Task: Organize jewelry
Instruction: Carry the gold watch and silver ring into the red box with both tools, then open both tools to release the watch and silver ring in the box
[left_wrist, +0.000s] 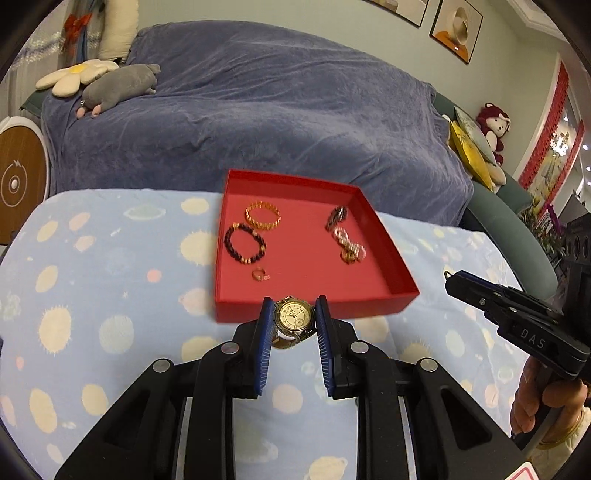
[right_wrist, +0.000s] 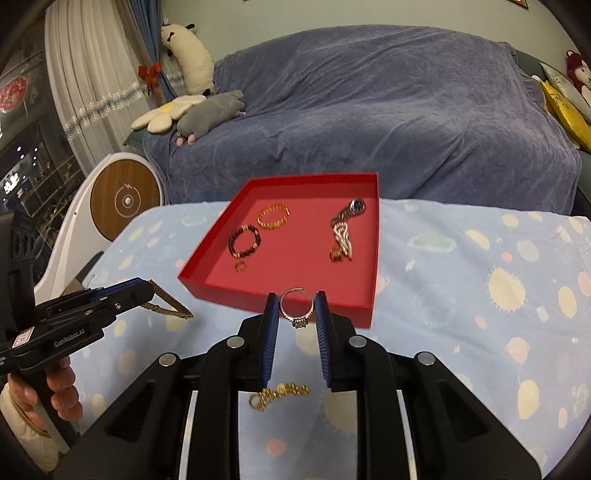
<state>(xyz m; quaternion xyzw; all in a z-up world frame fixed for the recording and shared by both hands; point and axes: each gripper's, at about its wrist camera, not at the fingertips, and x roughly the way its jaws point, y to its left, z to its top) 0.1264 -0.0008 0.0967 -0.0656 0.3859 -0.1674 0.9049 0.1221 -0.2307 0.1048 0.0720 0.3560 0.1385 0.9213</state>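
A red tray (left_wrist: 399, 275) (right_wrist: 371, 258) sits on the light blue patterned cloth. It holds a gold bracelet (left_wrist: 263, 215) (right_wrist: 273, 216), a dark beaded bracelet (left_wrist: 244, 242) (right_wrist: 244, 242), a small ring (left_wrist: 260, 274) (right_wrist: 240, 266) and a pile of chains (left_wrist: 345, 236) (right_wrist: 343, 232). My left gripper (left_wrist: 293, 317) is shut on a gold wristwatch (left_wrist: 294, 319), just before the tray's near wall; its band (right_wrist: 168, 301) hangs below the gripper in the right wrist view. My right gripper (right_wrist: 296, 310) is shut on a stone-set ring (right_wrist: 297, 308), at the tray's near edge.
A gold chain (right_wrist: 279, 395) lies on the cloth under my right gripper. A sofa under a blue-grey throw (left_wrist: 258, 110) stands behind the table with plush toys (left_wrist: 118, 83). A round white and wood device (right_wrist: 123, 199) stands at the left.
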